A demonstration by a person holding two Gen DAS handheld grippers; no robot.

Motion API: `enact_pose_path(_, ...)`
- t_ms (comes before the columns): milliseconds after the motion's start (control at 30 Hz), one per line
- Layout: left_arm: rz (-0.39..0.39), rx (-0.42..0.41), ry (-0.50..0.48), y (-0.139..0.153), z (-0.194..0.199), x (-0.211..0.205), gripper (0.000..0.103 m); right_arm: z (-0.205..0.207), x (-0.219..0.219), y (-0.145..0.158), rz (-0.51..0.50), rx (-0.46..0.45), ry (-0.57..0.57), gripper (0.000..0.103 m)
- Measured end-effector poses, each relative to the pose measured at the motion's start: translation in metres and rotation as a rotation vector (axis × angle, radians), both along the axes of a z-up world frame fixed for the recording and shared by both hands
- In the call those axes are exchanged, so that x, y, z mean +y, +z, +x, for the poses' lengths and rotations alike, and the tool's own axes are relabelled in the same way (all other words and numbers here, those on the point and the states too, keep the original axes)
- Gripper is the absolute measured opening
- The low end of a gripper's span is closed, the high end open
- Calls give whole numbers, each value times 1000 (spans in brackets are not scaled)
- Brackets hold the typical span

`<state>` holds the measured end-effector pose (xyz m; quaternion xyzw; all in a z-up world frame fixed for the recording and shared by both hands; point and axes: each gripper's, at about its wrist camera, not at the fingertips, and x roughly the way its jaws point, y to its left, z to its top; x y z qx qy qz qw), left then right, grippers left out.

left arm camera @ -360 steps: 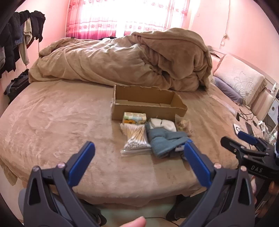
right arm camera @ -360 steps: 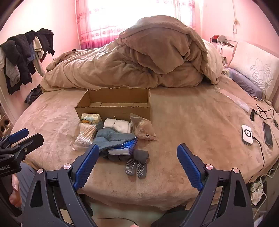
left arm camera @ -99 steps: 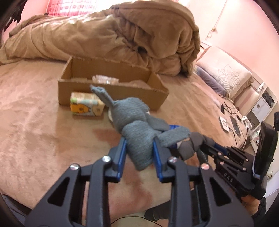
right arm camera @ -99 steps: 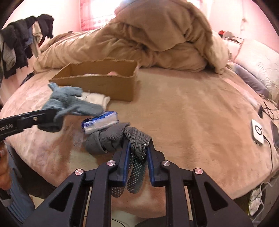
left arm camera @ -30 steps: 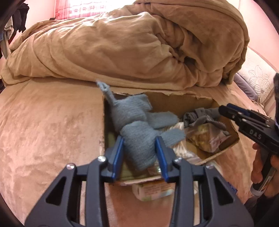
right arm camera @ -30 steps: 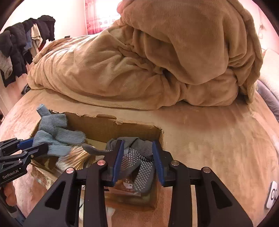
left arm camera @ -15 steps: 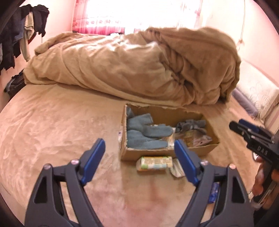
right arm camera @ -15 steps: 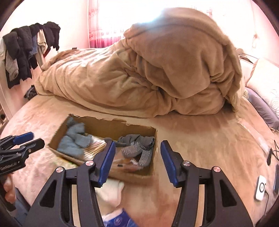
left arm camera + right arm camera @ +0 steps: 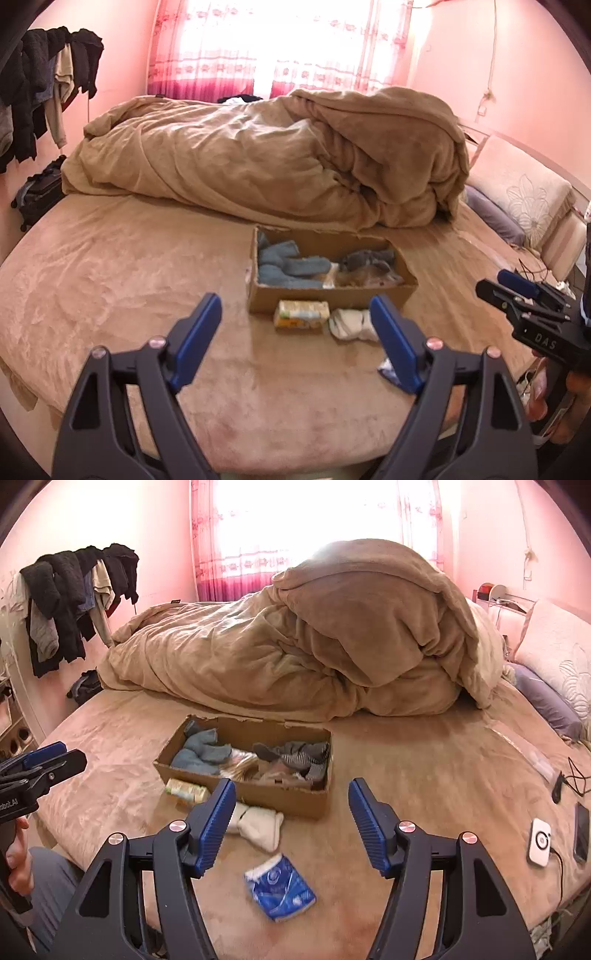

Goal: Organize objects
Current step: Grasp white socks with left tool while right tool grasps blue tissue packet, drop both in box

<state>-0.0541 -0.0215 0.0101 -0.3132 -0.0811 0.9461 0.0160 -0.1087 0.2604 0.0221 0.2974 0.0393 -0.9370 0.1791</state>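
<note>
An open cardboard box (image 9: 325,295) (image 9: 280,797) sits on the bed. It holds blue-grey socks (image 9: 288,266) (image 9: 201,751), dark grey grip socks (image 9: 365,256) (image 9: 299,755) and a cotton swab bag (image 9: 240,766). In front of the box lie a small green-yellow tissue pack (image 9: 301,314) (image 9: 186,790), a white sock roll (image 9: 351,324) (image 9: 256,825) and a blue tissue packet (image 9: 279,886). My left gripper (image 9: 295,343) is open and empty, back from the box. My right gripper (image 9: 291,821) is open and empty above the white roll.
A big tan duvet (image 9: 280,166) is heaped behind the box. Pillows (image 9: 554,653) lie at the right. A phone (image 9: 581,830) and a white charger (image 9: 540,842) with cables lie at the bed's right edge. Clothes (image 9: 74,602) hang at the left wall.
Both grippers have opened and let the socks go into the box, then drawn back toward the near edge of the bed. The box now looks smaller and farther away.
</note>
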Motion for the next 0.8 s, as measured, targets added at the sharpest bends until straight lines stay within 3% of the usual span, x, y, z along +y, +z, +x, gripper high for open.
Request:
enact_pose_path(300, 20, -73, -5, -33, 11, 10, 84, 19, -2, -32, 44, -57, 37, 68)
enact_pose_path(800, 67, -185, -30, -86, -14, 13, 84, -6, -15, -110, 87, -194, 137, 68)
